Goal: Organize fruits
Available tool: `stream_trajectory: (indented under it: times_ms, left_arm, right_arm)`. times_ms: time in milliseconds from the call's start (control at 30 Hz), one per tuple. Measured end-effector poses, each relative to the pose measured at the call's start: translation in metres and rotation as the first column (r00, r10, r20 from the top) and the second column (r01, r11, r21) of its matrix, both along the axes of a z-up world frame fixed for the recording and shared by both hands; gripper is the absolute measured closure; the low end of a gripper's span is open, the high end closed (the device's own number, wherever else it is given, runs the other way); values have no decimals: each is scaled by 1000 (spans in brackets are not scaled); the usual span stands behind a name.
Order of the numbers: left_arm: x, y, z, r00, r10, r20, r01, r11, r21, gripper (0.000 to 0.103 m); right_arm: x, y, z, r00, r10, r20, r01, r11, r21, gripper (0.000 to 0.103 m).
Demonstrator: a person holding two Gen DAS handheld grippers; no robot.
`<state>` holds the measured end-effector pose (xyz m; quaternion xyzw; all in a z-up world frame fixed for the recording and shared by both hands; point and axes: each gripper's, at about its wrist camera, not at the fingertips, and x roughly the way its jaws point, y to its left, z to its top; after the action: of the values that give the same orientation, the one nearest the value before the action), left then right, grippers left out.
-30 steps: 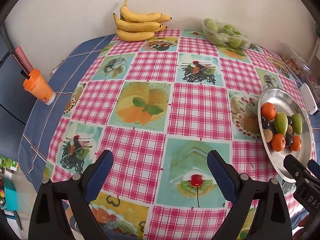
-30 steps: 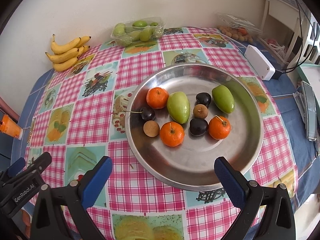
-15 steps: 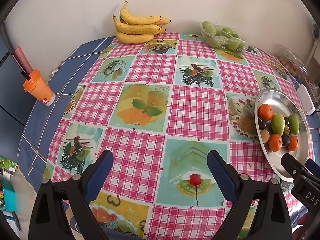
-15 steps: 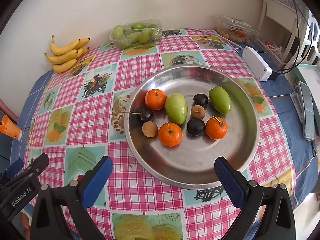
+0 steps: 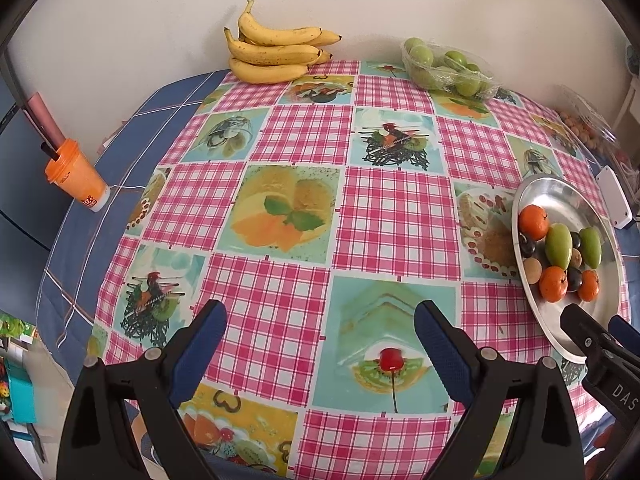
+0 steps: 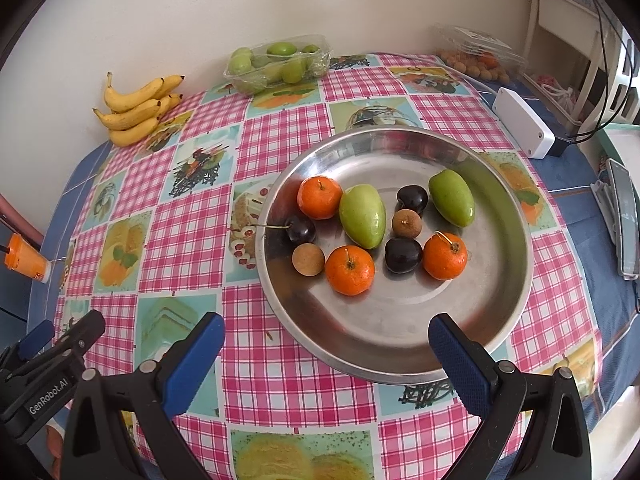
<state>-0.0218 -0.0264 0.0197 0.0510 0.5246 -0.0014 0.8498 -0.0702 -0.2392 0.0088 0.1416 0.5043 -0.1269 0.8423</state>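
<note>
A round steel plate (image 6: pixel 400 352) sits on the checked tablecloth and holds three oranges (image 6: pixel 349 270), two green fruits (image 6: pixel 362 216), three dark plums (image 6: pixel 403 255) and two small brown fruits (image 6: pixel 308 259). My right gripper (image 6: pixel 326 344) is open and empty, hovering over the plate's near rim. My left gripper (image 5: pixel 320 334) is open and empty over bare tablecloth; the plate (image 5: pixel 560 196) lies at its far right. A banana bunch (image 5: pixel 276 56) and a clear tray of green fruits (image 5: pixel 448 66) sit at the back by the wall.
An orange cup (image 5: pixel 76 176) stands at the table's left edge. A white box (image 6: pixel 524 122) and a clear tray of small brown fruits (image 6: pixel 478 58) lie right of the plate. A wall borders the back.
Both grippers have drawn back and up a little, so the table and plate look smaller. Both stay open and empty. No fruit has moved.
</note>
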Motion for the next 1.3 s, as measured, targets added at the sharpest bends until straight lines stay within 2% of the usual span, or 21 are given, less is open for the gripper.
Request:
stream_trajectory:
  times_ms: [1300]
  left_arm:
    - [0, -3, -2, 1000, -13, -14, 13, 1000, -9, 8]
  right_arm:
    - [1, 0, -2, 1000, 1, -8, -1, 1000, 3, 0]
